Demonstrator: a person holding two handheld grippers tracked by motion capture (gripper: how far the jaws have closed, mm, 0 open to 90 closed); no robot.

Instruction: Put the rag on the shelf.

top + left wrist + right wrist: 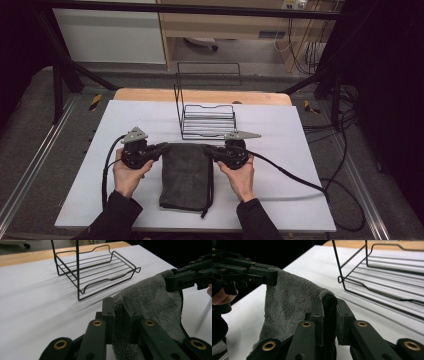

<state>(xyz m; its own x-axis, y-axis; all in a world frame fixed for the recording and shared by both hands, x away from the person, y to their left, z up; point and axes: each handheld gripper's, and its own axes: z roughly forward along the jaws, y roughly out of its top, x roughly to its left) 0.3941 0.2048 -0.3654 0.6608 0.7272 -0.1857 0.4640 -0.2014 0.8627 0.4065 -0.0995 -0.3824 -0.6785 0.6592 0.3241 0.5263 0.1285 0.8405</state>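
A dark grey towel (186, 175) lies folded on the white table sheet (100, 165), its far edge lifted between the two grippers. My left gripper (164, 147) is shut on the towel's far left corner; the grey cloth (150, 300) is pinched between its jaws in the left gripper view. At the far right corner my right gripper (207, 150) is shut on the towel (289, 305), with the black hem (329, 302) folded over between its jaws. Each gripper view also shows the other gripper (175, 280) (265, 273) holding the opposite corner.
A black wire rack (206, 120) with a tall back frame stands just beyond the towel, at the table's far middle. Cables (295, 175) trail from both grippers across the sheet. The wooden table edge (150, 94) runs along the back.
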